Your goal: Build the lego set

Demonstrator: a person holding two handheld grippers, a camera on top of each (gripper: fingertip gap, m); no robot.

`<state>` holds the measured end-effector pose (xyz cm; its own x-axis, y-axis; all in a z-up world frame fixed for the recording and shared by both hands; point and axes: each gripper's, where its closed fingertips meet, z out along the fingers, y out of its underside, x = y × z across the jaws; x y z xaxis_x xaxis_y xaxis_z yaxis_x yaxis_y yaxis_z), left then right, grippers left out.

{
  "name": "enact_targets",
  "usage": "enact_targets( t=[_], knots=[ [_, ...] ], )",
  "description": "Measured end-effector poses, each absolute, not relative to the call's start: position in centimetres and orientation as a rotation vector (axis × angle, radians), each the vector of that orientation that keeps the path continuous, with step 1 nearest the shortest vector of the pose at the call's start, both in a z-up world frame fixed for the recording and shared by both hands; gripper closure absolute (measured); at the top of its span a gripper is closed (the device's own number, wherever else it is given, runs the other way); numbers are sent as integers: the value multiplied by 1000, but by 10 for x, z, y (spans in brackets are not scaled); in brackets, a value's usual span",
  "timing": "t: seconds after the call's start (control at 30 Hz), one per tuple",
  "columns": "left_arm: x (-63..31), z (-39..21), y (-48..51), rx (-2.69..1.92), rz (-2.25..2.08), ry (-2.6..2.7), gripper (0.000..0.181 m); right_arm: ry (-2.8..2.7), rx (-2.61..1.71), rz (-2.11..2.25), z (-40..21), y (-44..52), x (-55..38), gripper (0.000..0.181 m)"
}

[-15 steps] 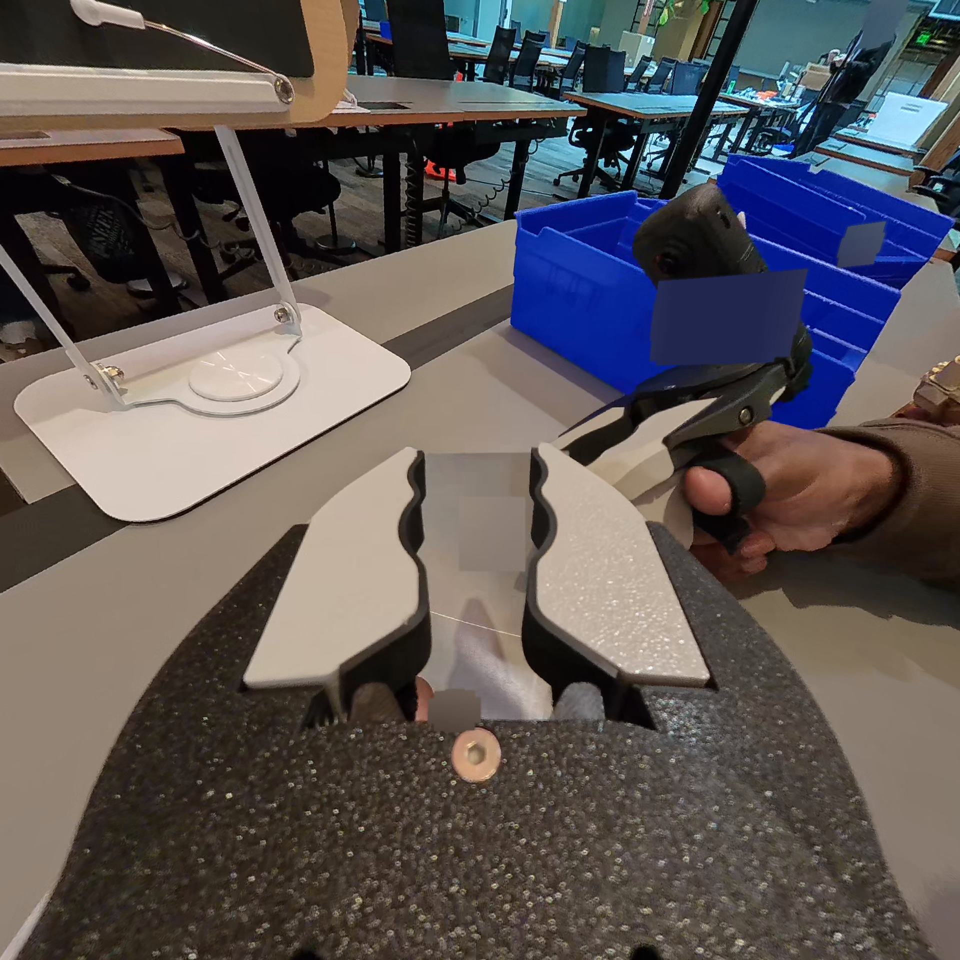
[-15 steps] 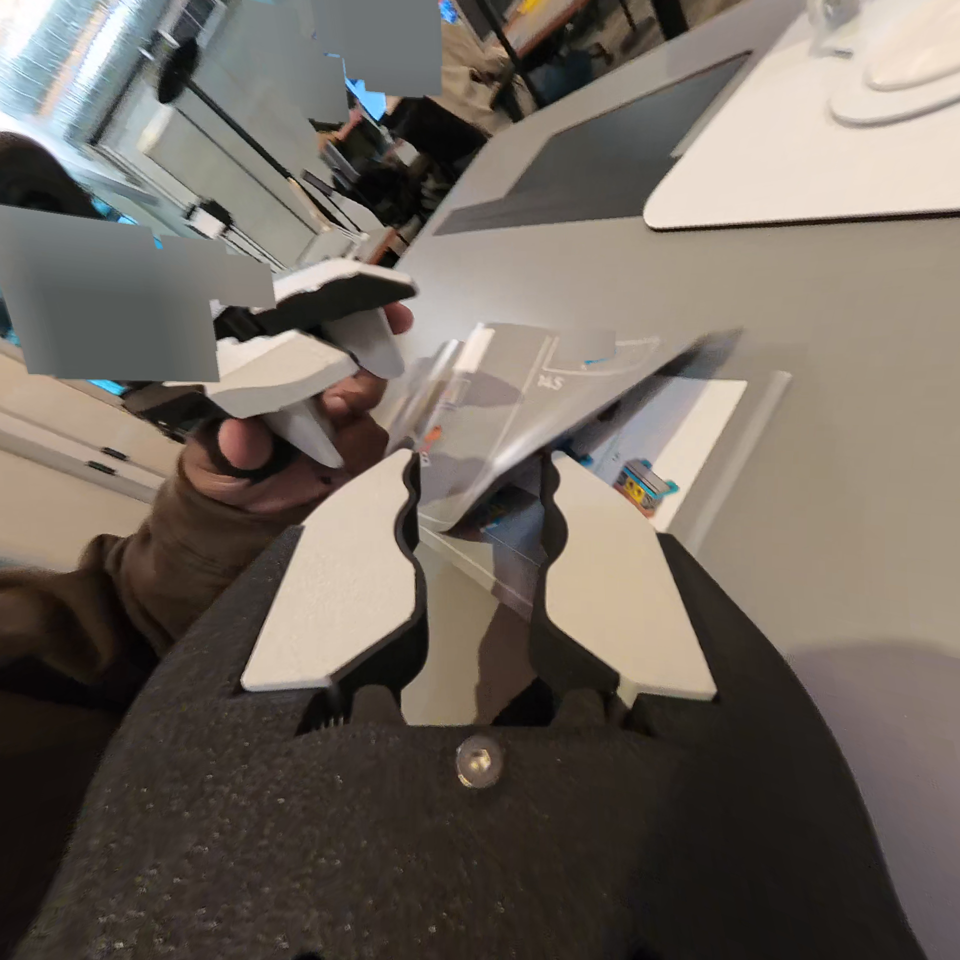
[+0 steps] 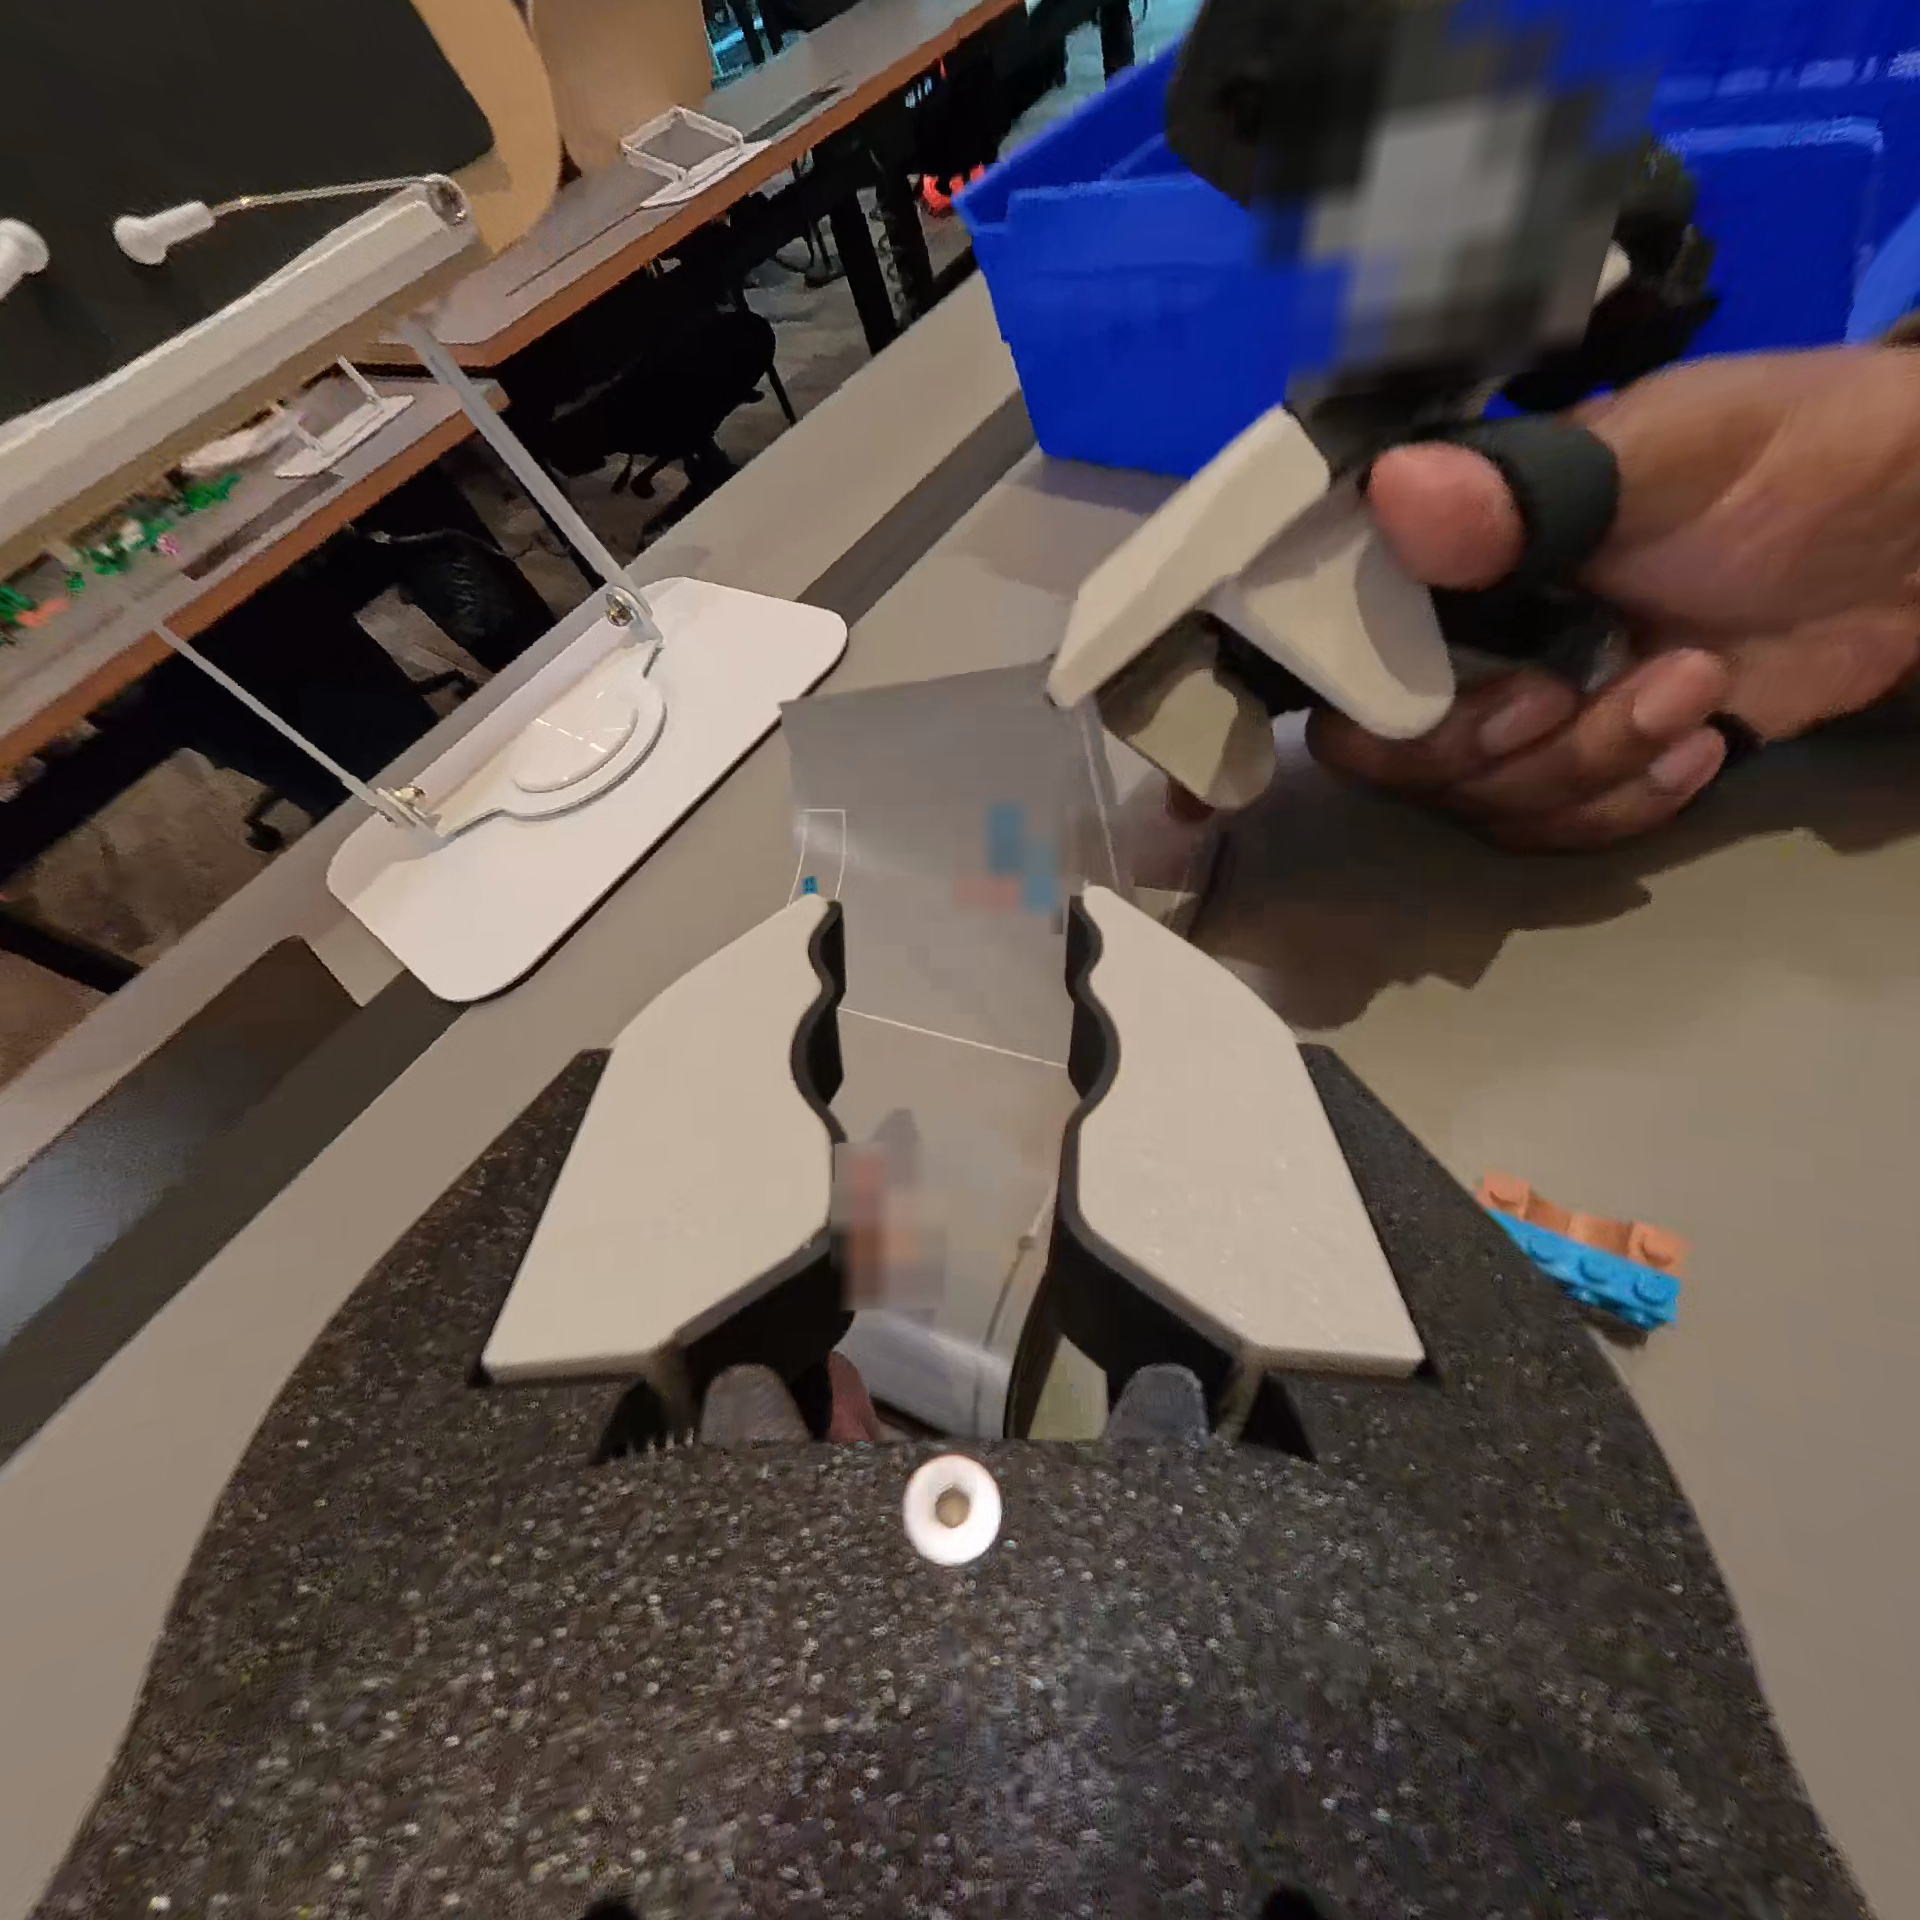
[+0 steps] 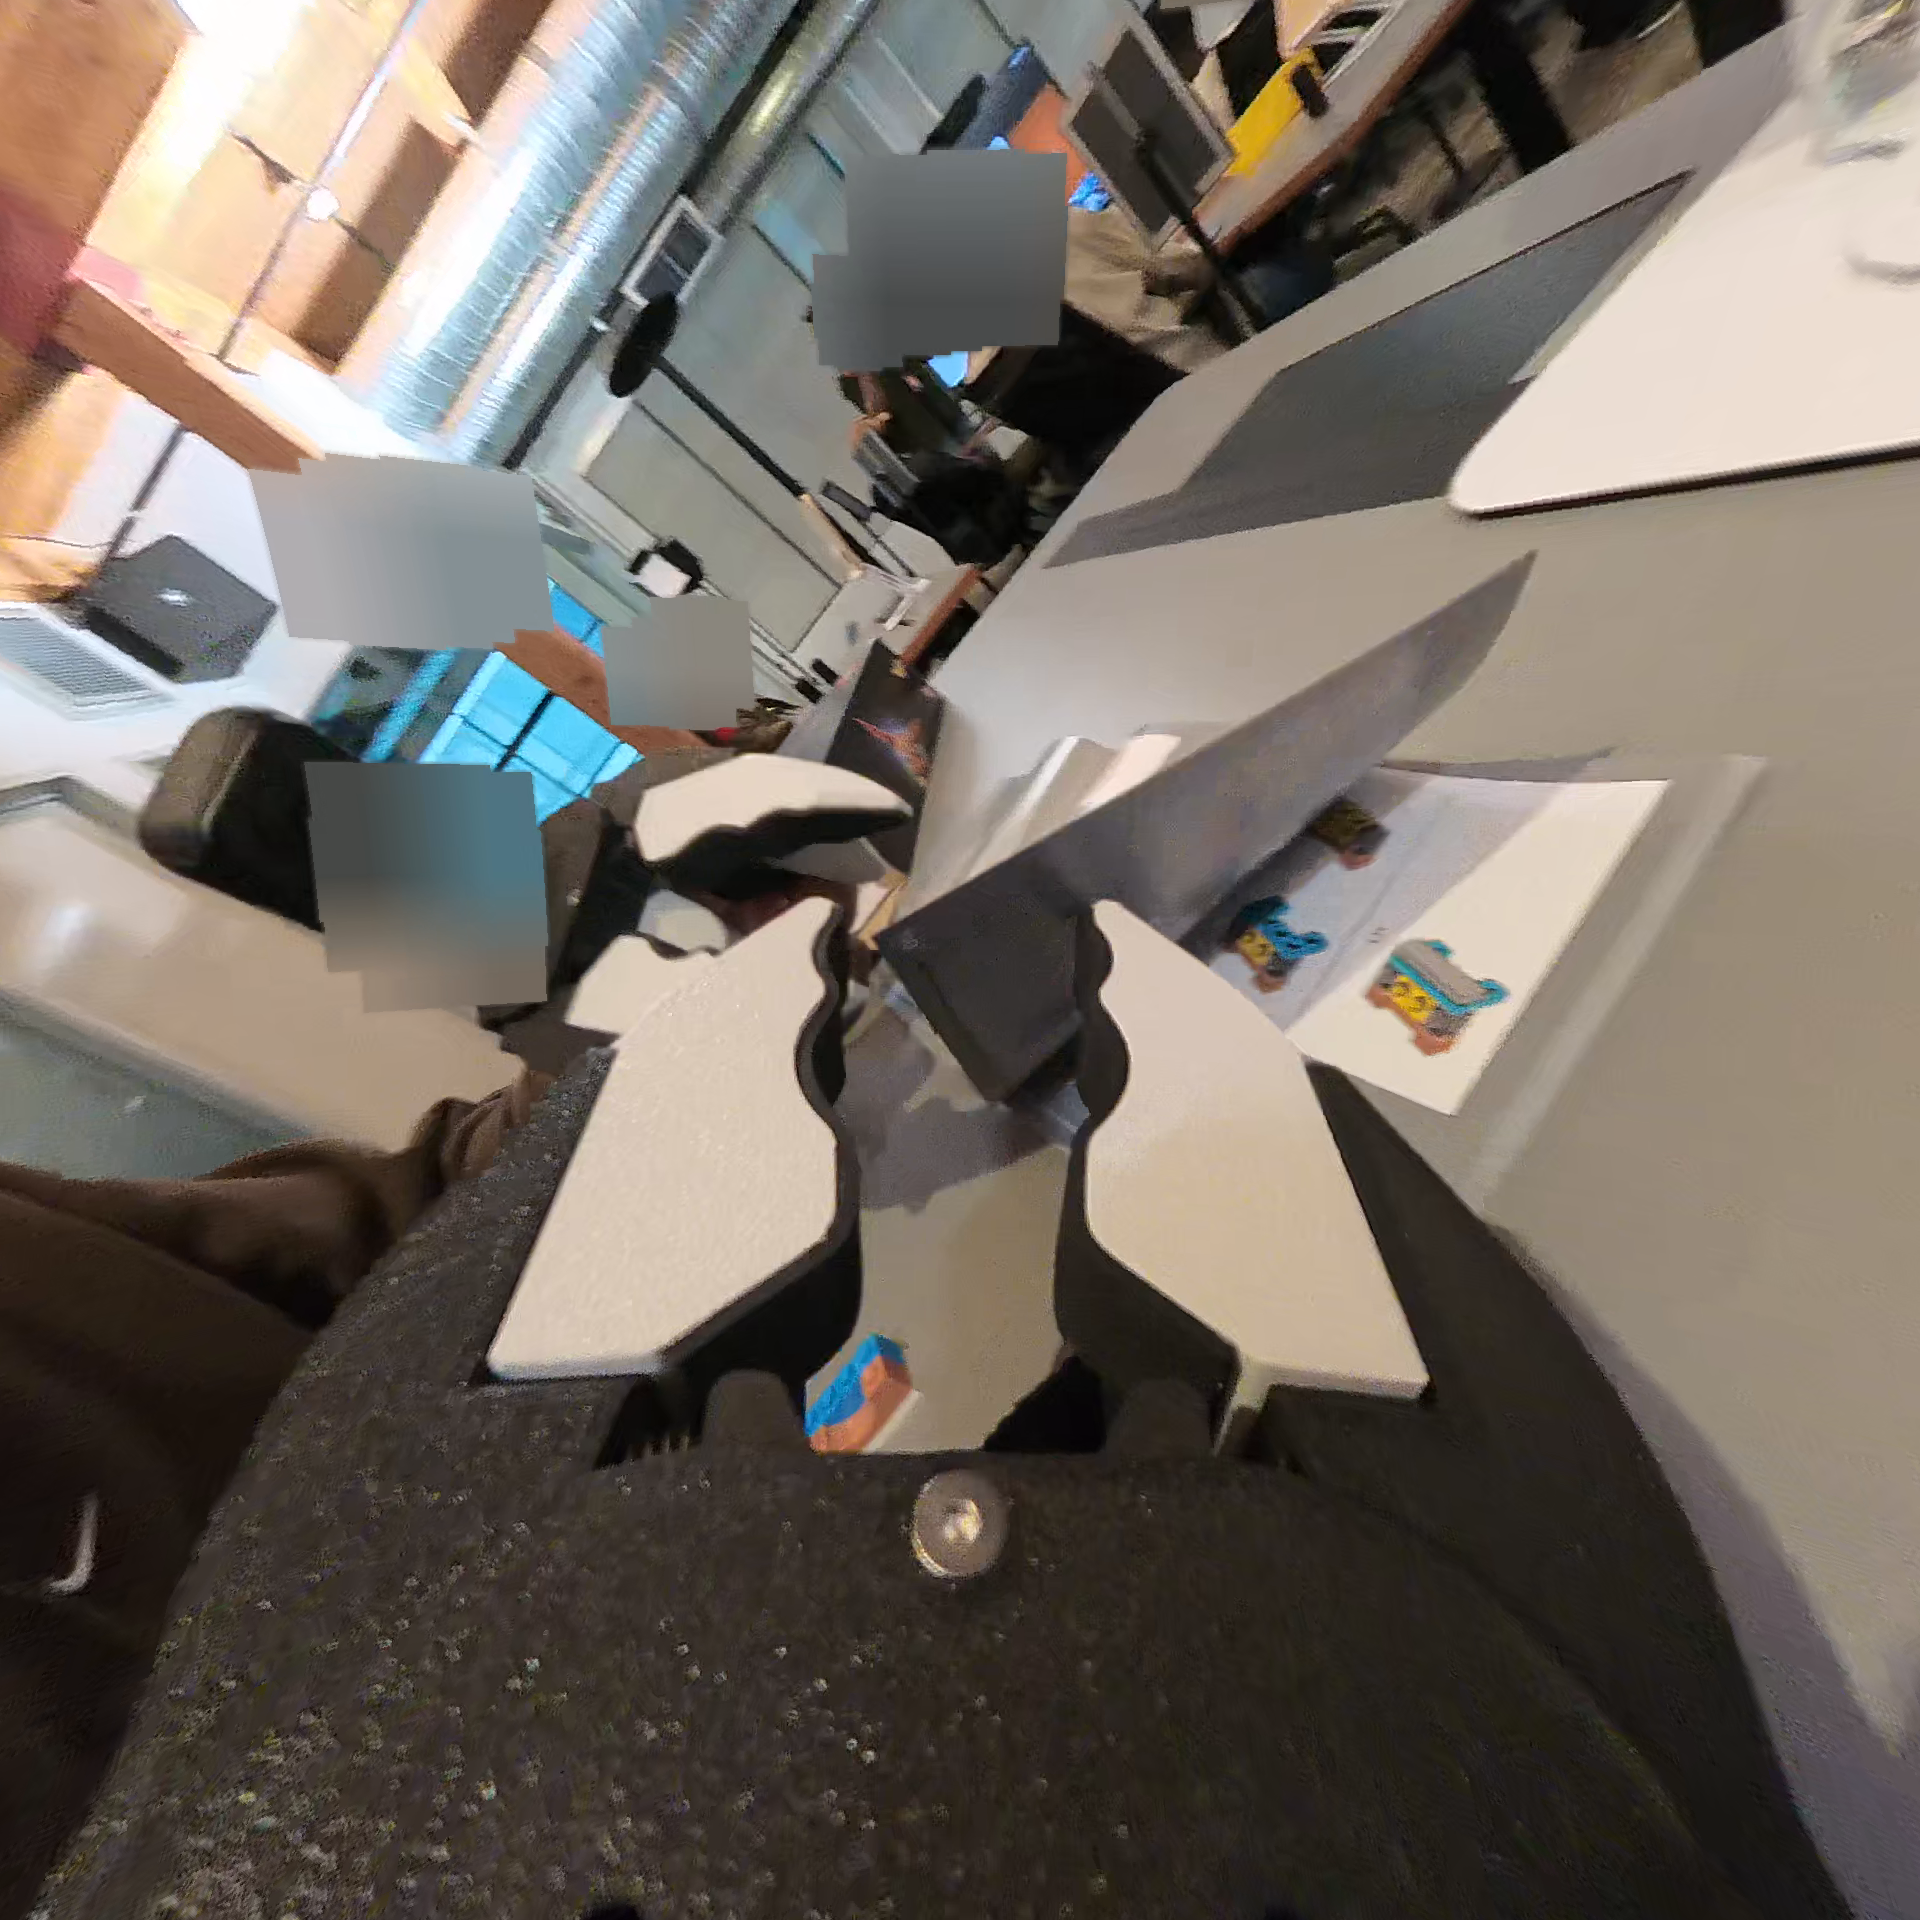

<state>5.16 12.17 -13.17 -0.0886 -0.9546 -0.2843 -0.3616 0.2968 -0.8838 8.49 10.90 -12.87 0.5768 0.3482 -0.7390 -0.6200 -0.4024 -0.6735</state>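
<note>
Nearest in the left wrist view, the left hand-held gripper (image 3: 951, 1029) hangs over the instruction booklet (image 3: 940, 831), its fingers set a middling way apart with a page showing between them; whether they pinch the paper I cannot tell. Just right of it on the grey tabletop (image 3: 1558, 1039) lies a small stack of bricks (image 3: 1584, 1262), blue below and orange-brown on top, only a few pieces joined. This is the only built piece visible, so the build looks to be at an early stage.

A little farther on, the right hand-held gripper (image 3: 1132, 717) meets the far corner of a raised page. In its own view its fingers are also partly apart around the dark edge of the lifted page (image 4: 987, 997), which touches the right finger; a firm grip is not clear. Beyond the lifted leaf, an open page (image 4: 1455, 935) lies flat, showing pictures of coloured assemblies. My reading is that a page is being turned to find the next step.

Farther back stand a white lamp base (image 3: 582, 790) and blue bins (image 3: 1143, 291). No loose bricks show anywhere, so most of the assembly remains.
</note>
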Motion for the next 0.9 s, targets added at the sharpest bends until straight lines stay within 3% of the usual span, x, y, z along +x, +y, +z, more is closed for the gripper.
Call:
enact_targets(
  t=[0.33, 0.6, 0.9],
  knots=[
    [51, -159, 112, -1291, -616, 1711, 143, 171, -1706, 1090, -130, 118, 62, 138],
    [60, -159, 108, -1406, -731, 1634, 150, 168, -1693, 1106, -129, 117, 62, 139],
    [64, -155, 109, -1422, -761, 1551, 181, 147, -1704, 1093, -130, 116, 59, 138]
  ],
)
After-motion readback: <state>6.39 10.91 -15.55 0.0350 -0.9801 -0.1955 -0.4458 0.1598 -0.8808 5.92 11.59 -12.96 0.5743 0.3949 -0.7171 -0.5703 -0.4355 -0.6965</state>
